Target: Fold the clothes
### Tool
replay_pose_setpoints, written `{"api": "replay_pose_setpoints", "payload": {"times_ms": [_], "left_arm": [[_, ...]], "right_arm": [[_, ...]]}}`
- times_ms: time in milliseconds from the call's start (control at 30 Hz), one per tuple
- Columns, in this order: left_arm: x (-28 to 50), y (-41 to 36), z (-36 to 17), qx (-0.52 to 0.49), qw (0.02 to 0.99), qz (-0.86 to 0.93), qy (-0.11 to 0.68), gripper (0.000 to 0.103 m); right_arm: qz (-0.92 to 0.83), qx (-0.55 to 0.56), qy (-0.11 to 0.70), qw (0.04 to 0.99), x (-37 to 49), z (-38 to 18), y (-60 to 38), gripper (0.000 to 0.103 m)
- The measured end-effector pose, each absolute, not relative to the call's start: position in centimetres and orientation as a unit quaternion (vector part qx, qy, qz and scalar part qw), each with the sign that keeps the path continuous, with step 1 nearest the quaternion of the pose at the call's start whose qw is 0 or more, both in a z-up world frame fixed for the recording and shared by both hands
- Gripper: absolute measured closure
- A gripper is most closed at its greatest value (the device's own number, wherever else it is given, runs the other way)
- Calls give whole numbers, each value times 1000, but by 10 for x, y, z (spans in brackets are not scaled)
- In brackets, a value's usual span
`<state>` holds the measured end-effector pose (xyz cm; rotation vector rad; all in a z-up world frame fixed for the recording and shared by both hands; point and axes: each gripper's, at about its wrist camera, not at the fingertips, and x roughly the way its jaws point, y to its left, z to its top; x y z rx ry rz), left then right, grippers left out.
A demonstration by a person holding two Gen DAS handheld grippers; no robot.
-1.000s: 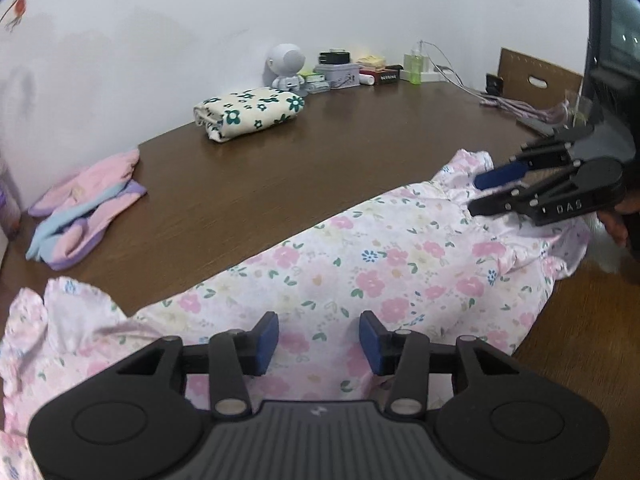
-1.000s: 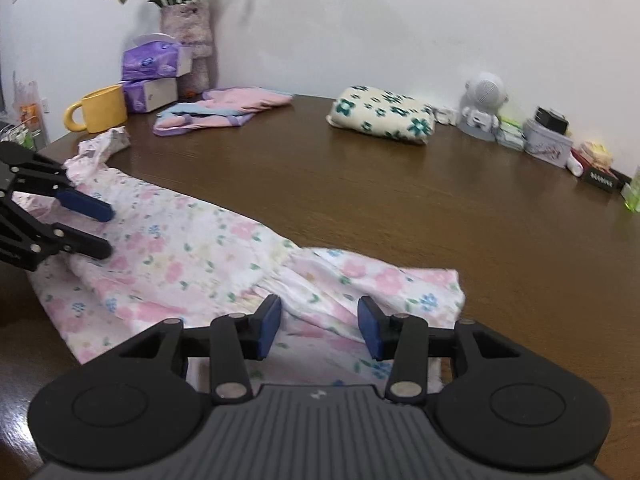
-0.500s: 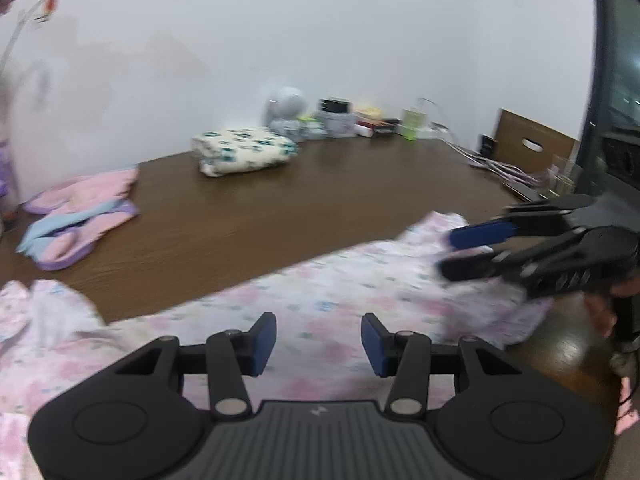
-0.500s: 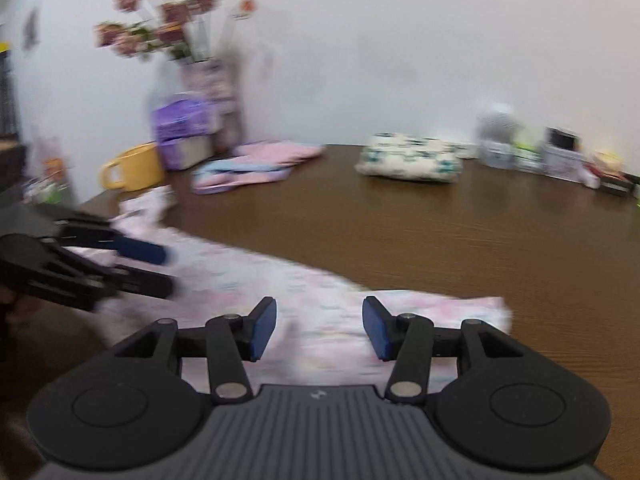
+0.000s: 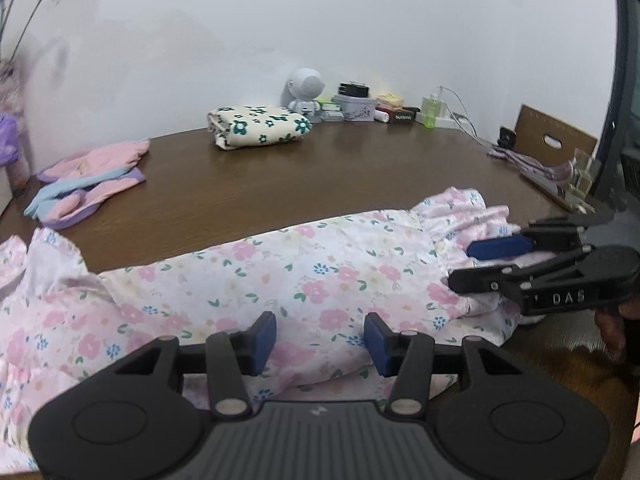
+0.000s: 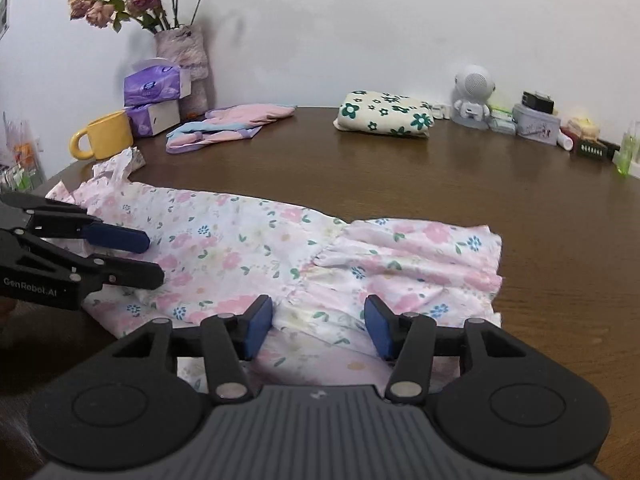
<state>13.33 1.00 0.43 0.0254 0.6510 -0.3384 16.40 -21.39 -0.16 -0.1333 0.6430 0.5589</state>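
Now | left tongs point(image 5: 320, 338) "GenRobot.AI" apart | right tongs point(image 6: 318, 326) "DAS" apart | over floral garment point(image 5: 312, 280)

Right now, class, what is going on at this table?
A person holds a gripper in each hand over a pink floral garment spread along the near edge of the wooden table. The left gripper and right gripper are both open, gripping nothing. A folded green-flowered cloth lies further back.

"DAS" marks the right gripper point(image 5: 464, 265); "GenRobot.AI" the left gripper point(image 6: 154, 257).
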Motion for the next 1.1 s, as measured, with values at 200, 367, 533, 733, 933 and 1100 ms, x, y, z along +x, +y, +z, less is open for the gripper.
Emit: {"api": "replay_pose_setpoints", "payload": {"times_ms": [200,367,533,733,933,1100], "left_arm": [[130,25,6,-24,936,-154,317,54],[121,53,9,-40,945,-93,310,57],[111,74,6,-50,946,-65,314,61],[104,67,5,-42,946,-65,315,72],[109,50,6,-52,945,-68,316,72],[116,33,5,-72,943,-74,315,72]], "right_arm": [[268,-76,310,909,164,-3,-217,51],[266,-84,310,909,164,-4,-217,48],[268,-85,311,908,169,-4,-219,44],[262,-88,312,909,177,-4,-220,44],[249,-98,314,911,193,-2,-233,44],[232,-106,314,915,208,-2,-247,44]]}}
